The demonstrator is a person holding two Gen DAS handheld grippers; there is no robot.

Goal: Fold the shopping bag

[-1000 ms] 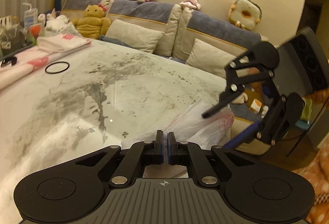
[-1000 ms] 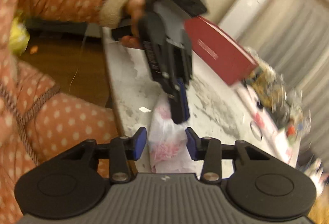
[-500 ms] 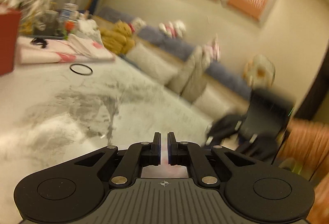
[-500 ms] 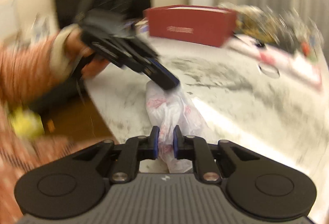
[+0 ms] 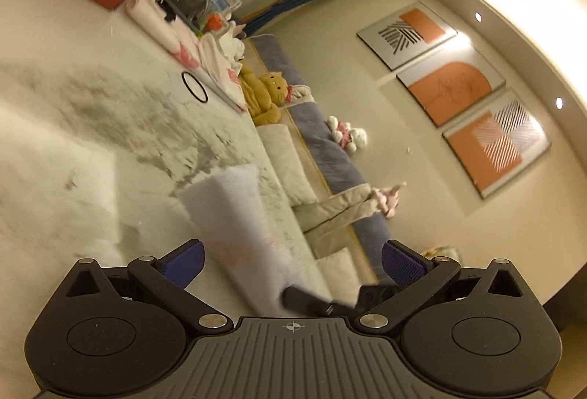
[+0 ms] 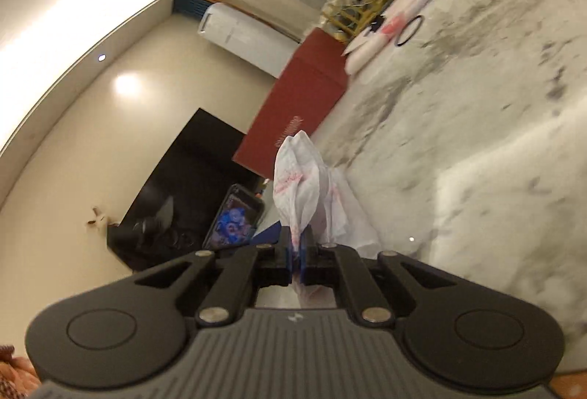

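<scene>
Both views now rolled | left gripper [image 5: 291, 256] opening; right gripper [image 6: 296, 245] pinches one shopping bag [image 6: 299, 175]

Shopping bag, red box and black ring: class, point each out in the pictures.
shopping bag [image 6: 298, 179], right wrist view, on its crumpled white plastic above the clamp.
red box [image 6: 293, 105], right wrist view, on its broad red face.
black ring [image 5: 194, 86], left wrist view, on its thin rim.

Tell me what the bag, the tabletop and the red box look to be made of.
Bag: thin white plastic film with pink print, going by its crinkles and translucence. Tabletop: probably polished marble or a marble-look slab, white with grey veining and a soft sheen. Red box: likely matte cardboard with flat faces, crisp edges and gold lettering.
</scene>
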